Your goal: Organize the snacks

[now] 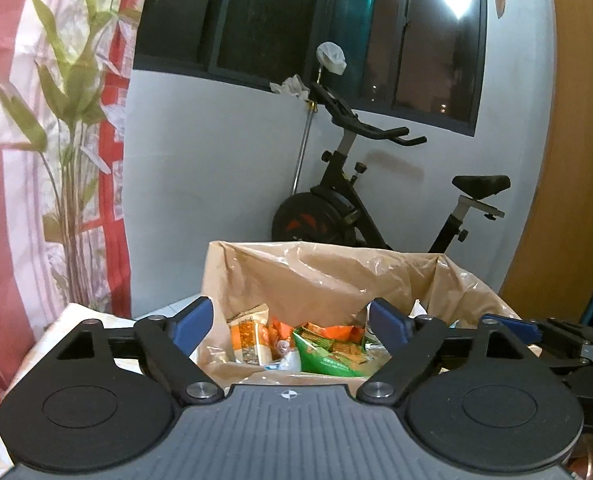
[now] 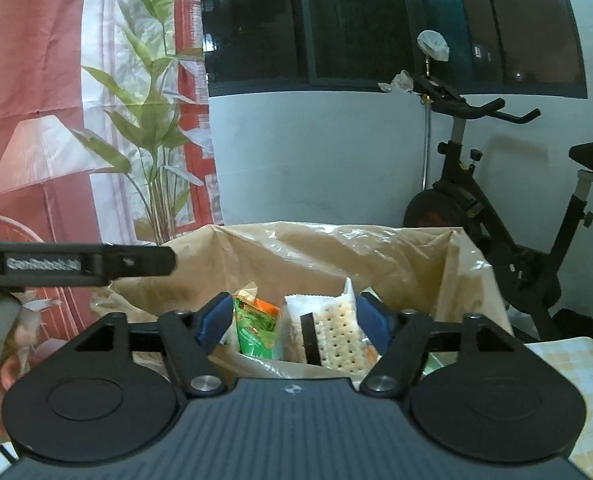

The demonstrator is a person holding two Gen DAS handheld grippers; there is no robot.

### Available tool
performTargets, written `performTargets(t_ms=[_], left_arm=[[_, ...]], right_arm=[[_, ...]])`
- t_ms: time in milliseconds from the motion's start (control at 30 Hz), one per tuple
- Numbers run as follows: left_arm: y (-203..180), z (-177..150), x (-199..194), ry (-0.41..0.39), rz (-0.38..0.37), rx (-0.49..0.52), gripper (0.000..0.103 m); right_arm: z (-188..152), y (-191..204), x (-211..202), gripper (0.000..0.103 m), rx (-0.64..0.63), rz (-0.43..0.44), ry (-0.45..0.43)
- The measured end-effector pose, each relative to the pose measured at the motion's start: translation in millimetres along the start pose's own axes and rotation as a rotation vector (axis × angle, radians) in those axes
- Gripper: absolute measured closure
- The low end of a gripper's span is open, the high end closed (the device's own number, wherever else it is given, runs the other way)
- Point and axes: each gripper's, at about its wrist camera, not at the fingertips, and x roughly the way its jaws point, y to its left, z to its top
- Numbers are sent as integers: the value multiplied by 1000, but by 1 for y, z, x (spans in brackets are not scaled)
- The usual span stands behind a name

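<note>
While both grippers are hovering at the near rim of the brown bag (image 1: pixel 336 272), the snacks are lying loose inside it.

Item, left gripper (image 1: pixel 292 322): its blue pads (image 1: pixel 194 324) are standing wide apart, nothing is sitting between them, and it is pointing slightly downward into the bag's mouth.

Item, right gripper (image 2: pixel 294 318): its pads (image 2: pixel 216 318) are standing moderately apart, gripping nothing; the cracker packet (image 2: pixel 340 336) is showing in the gap between them, lower down in the bag, and whether either pad is brushing it cannot be told.

Item, brown bag: it is standing open with its crinkled plastic walls upright, on a tabletop (image 2: pixel 568 364) covered in a pale checked cloth, of which only a strip at the right edge is showing.

Item, contents: a green snack packet (image 1: pixel 332 354), an orange-and-white packet (image 1: pixel 250 340) to its left, and further orange wrappers (image 1: pixel 336 334) are lying jumbled together at the bottom. In the right wrist view the green packet is sitting just left of the clear cracker packet.

Item, surroundings: an exercise bike (image 1: pixel 360 196) is standing against the pale wall behind the bag, a dark window (image 1: pixel 296 20) is running above it, and a red printed curtain (image 1: pixel 48 140) is hanging at the left. A hand (image 2: pixel 0 392) is holding the left gripper's handle at the left edge of the right wrist view.
</note>
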Motion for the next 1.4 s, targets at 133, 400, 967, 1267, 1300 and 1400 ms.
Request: performTargets(t_ms=[133,400,967,1267,1300,1400], left_arm=[[-8,3,-19,-26,34,57,7],[-16,5,-60,-53,74,55,5],[-43,-7,-157,-64,161,84,4],[-62,-19,-192,-108,181,105,5],[-63,-20,-196,-117,188,109,5],[-67,-20,-202,-137,205,126,5]], right_arm=[[2,1,-12,13,27,-8,-3],[11,6,-49,2,61,-33,-29],[7,17,-146,0,107,-95,-39],[-5,27,-185,0,67,-104,-34],[-7,29,-188,0,55,-111,-36],[-8,33,-194,0,42,-121,-42]])
